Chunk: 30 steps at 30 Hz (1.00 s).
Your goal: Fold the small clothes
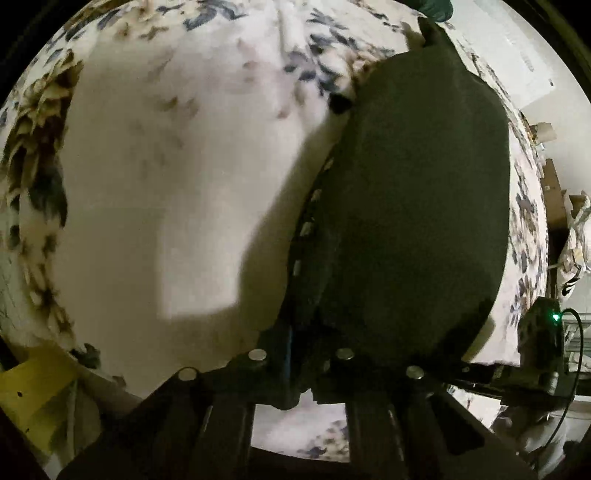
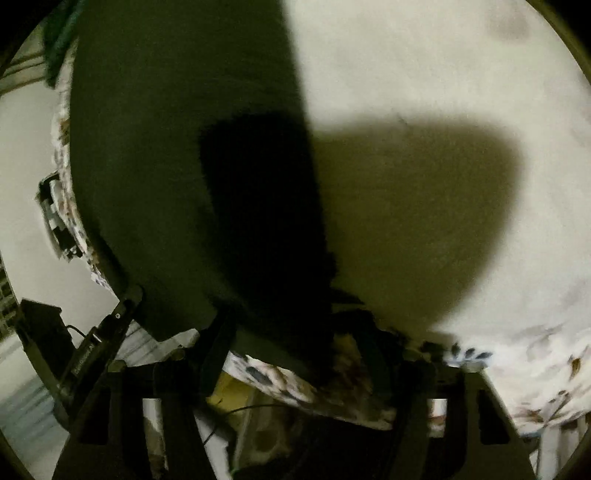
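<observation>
On the floral bedsheet point(image 1: 155, 192), a dark olive garment point(image 1: 413, 206) lies spread flat, its near edge reaching both grippers. Left gripper point(image 1: 295, 354): closed on the garment's near hem, with dark cloth bunched between the fingers. Right gripper point(image 2: 295, 354): the cloth drapes over the finger zone and heavy shadow covers it; whether it is clamped or merely under the fabric cannot be told. A second, teal item point(image 1: 436, 7) sits at the far end of the bed, just beyond the garment.

Assessed risks: if the right side holds only loosely, lifting would drag the garment askew and yield a crooked fold. A pinch that catches the bedsheet along with the hem would pull the sheet up too. Both views are blurred and dim, so edge alignment is hard to verify.
</observation>
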### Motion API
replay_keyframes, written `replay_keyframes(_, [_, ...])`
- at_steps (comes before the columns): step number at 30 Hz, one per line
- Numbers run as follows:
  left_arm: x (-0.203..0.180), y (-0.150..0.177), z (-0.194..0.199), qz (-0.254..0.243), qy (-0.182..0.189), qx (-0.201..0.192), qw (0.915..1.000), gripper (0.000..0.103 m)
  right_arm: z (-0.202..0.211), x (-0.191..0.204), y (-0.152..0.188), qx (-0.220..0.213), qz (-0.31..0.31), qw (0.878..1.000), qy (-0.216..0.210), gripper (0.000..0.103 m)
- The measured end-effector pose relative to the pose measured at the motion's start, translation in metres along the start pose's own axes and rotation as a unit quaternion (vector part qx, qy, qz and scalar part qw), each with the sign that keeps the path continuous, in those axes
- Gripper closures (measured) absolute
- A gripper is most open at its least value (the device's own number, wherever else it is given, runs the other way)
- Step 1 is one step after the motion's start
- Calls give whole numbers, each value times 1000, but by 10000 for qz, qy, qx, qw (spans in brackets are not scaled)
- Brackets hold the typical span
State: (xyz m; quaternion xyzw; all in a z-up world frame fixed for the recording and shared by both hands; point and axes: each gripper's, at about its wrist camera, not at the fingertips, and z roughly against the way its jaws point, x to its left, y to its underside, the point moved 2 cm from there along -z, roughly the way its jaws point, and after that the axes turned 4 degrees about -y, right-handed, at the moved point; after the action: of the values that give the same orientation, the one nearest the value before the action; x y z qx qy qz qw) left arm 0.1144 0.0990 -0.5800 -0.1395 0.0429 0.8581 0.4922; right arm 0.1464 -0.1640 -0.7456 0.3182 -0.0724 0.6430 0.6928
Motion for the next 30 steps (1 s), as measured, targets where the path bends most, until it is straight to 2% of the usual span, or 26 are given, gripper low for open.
replay_keyframes(3, [0, 4, 7, -11, 11, -30, 10000, 98, 10, 0, 11, -129, 120, 9998, -21, 96])
replay_keyframes(7, [3, 14, 7, 12, 43, 65, 10000, 98, 31, -4, 27, -299, 316, 9983, 385, 97])
replay_keyframes(9, [-3, 18, 7, -205, -20, 148, 9997, 98, 34, -8, 27, -169, 351, 9986, 370, 97])
replay_keyframes(12, [-15, 10, 20, -386, 8, 308, 9988, 94, 38, -7, 21, 111, 247, 9996, 105, 93])
replay_keyframes(14, [-17, 0, 35, -410, 65, 356, 9985, 83, 51, -3, 12, 202, 114, 9997, -39, 77])
replay_keyframes(15, [-21, -8, 43, -419, 130, 304, 9986, 74, 63, -1, 8, 160, 98, 9998, -80, 58])
replay_keyframes(16, [-26, -19, 52, -443, 258, 209, 9985, 63, 76, 2, 2, 57, 80, 9998, -188, 44])
replay_keyframes(18, [-41, -49, 68, -472, 456, -31, 9978, 48, 109, 8, -14, -245, 48, 9989, -404, 38])
replay_keyframes(20, [-59, -90, 77, -516, 767, -303, 9953, 41, 140, 12, -38, -532, -46, 9969, -579, 38])
replay_keyframes(22, [-80, -139, 75, -587, 1019, -547, 9916, 41, 171, 16, -75, -851, -111, 9934, -757, 38])
replay_keyframes(25, [-127, -218, 57, -871, 1245, -892, 9843, 41, 209, 28, -146, -1493, 5, 9867, -636, 38])
replay_keyframes(30, [-190, -340, -2, -1285, 1442, -905, 9770, 41, 247, 31, -271, -1988, 105, 9777, -668, 38])
